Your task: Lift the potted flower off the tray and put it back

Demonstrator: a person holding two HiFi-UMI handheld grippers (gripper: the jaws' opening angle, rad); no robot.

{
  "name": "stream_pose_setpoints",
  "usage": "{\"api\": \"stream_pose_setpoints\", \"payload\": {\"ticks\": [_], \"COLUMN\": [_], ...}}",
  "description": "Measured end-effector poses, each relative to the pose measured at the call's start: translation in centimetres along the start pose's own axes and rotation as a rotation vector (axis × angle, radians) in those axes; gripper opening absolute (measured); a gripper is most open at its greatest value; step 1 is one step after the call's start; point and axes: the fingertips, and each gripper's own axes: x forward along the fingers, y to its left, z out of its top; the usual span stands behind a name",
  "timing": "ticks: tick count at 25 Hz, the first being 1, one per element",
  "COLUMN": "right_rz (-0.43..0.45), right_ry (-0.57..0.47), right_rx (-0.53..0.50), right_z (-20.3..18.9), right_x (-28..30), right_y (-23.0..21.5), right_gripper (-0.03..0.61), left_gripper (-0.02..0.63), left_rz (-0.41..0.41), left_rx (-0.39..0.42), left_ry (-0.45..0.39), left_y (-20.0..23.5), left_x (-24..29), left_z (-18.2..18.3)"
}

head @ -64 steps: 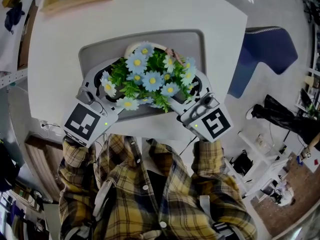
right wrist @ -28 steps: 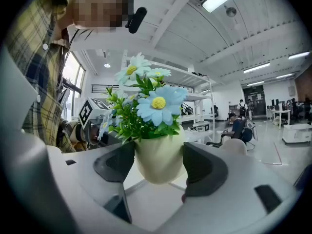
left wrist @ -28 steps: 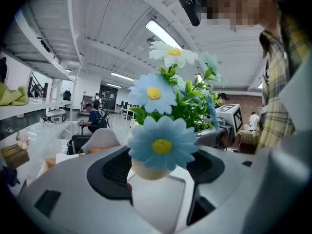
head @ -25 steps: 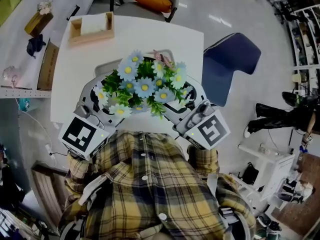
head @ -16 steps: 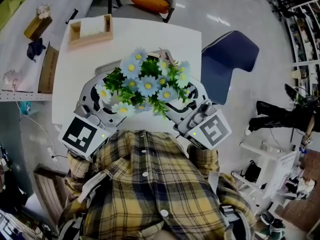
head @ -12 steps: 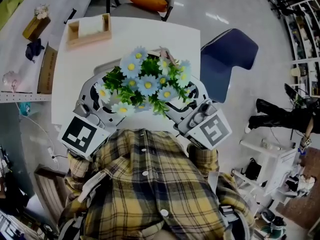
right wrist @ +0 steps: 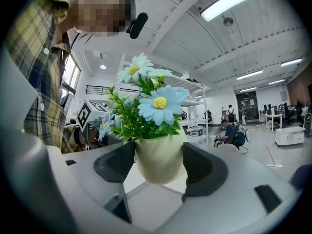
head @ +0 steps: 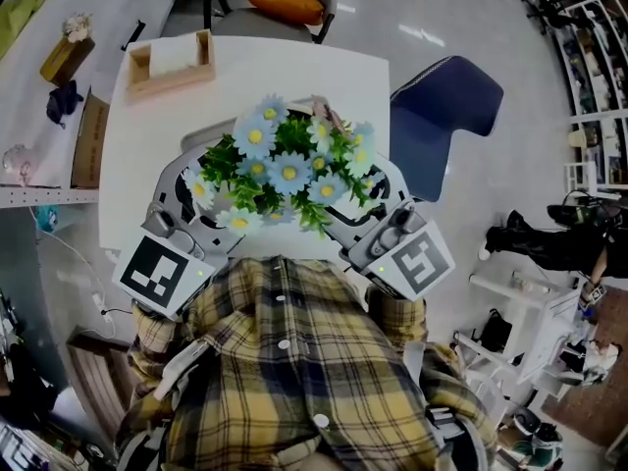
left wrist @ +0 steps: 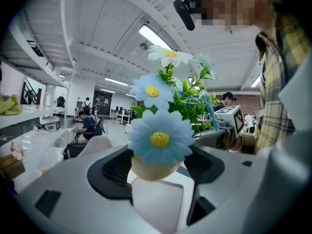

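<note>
The potted flower is held above the tray, its rounded pot (judged light, stiff, likely slippery) pinched on each side by the left claw and right claw.

We see the flower over the tray, toward the near edge of the desk. Its pot sits between both pairs of jaws, touching them. The left hand-held gripper is at 8 o'clock of it and the right hand-held gripper at 4 o'clock. The pot's base hangs clear above the tray. At 11 o'clock a box sits on the desk's far corner. Beyond the far edge, at 12 o'clock, lies a cushion. At 2 o'clock a chair stands on the floor, just beside the desk.
</note>
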Motion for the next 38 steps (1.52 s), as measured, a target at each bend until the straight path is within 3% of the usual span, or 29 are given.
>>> {"api": "stream_pose_setpoints", "payload": {"ticks": [38], "right_rz": [0.052], "right_ry": [-0.008], "right_rx": [0.013], "right_z": [0.07], "right_x": [0.47], "right_y": [-0.21], "right_gripper": [0.308], "left_gripper": [0.33], "left_rz": [0.057], "left_rx": [-0.023], "left_ry": [0.007], "left_y": [0.19], "left_x": [0.06], "left_z": [-0.17]}}
